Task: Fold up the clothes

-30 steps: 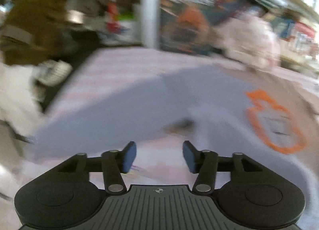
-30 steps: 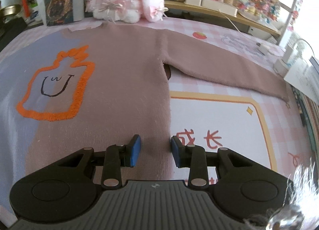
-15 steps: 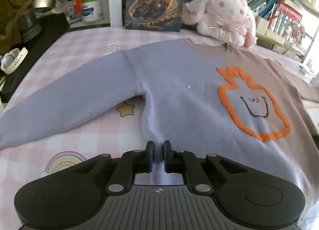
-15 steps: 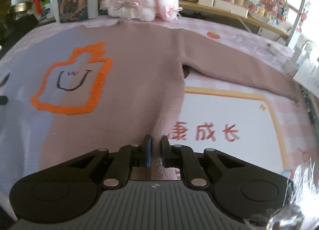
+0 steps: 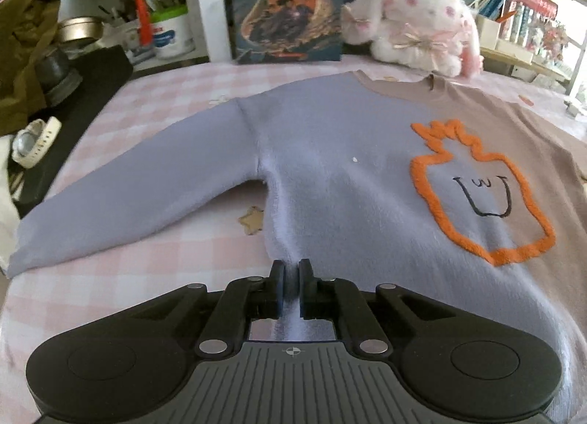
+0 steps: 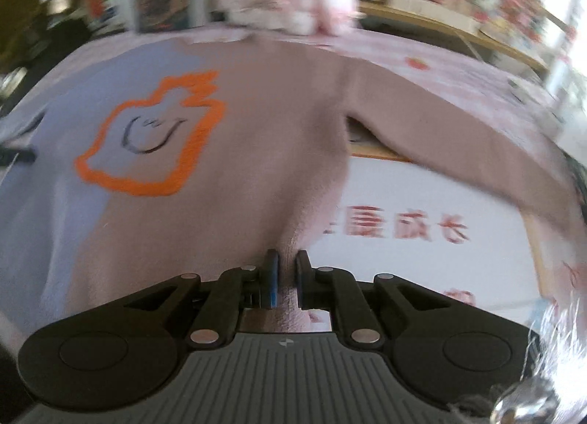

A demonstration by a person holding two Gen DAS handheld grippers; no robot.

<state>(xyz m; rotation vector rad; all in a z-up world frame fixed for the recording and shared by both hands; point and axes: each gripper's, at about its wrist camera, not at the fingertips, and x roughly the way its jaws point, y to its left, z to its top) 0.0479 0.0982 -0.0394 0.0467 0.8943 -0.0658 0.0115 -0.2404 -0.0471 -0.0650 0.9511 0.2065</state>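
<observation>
Lying spread face-up on the pink checked tablecloth (image 5: 172, 101), the sweater (image 5: 330, 152) is seen with its collar toward the far edge and its hem toward the near edge. One half is lilac and the other half dusty pink, with an orange-outlined motif (image 5: 480, 200) on the chest. Both sleeves are extended outward: the lilac sleeve (image 5: 128, 200) toward the left edge, the pink sleeve (image 6: 451, 145) toward the right edge.

The left gripper (image 5: 290, 286) is nearly closed, and a ridge of lilac fabric is pinched between its jaws at the hem, on the side seam below the armpit. The right gripper (image 6: 285, 279) is likewise nearly closed on a ridge of pink fabric at the hem on the opposite side seam. Fabric is drawn up into a peak at each grip, so the hem is judged to be slightly lifted from the cloth. The right view is blurred, taken as motion of that gripper.

Progress: no fold is visible anywhere in the garment; body and sleeves lie in a single layer. A two-point hold on the hem corners is established. Left to do, as judged: body folds and sleeve folds, all of them.

Background noted along the far edge: plush toy (image 5: 414, 24), upright book (image 5: 286, 2).
</observation>
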